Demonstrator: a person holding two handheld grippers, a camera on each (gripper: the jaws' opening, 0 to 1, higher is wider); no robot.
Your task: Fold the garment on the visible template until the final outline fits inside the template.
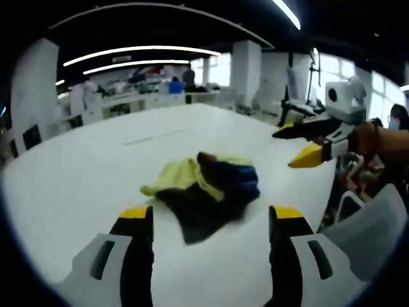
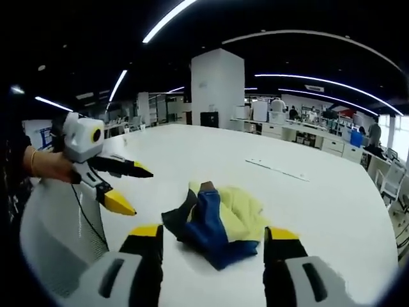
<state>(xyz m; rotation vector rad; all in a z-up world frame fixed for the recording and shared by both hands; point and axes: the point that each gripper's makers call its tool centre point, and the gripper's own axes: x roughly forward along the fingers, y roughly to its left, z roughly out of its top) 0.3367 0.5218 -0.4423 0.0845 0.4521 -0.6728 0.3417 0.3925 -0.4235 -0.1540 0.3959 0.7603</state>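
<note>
Nearest in the left gripper view, the left tool (image 1: 211, 220) rises from the bottom edge with its yellow-tipped jaws spread wide and nothing between them. They frame the near edge of the garment without touching it. The right gripper view gives the same picture: the right tool (image 2: 214, 240) is also spread wide and empty, held just short of the cloth.

Just beyond both sets of jaws lies the garment (image 1: 204, 188), a crumpled heap of yellow, blue and dark fabric bunched on itself near the middle of the white bench (image 1: 96, 166). It has no flat outline yet, so folding looks hardly begun. I cannot make out a template outline under or around it. The only mark on the surface is a thin line (image 2: 278, 169) farther back.

Each tool appears in the other's view, held in a hand above the bench, off to the garment's side and clear of it. They seem to face it from roughly opposite sides, likely poised to take hold of separate edges and spread it.

Behind the bench are desks, white pillars and distant people.
</note>
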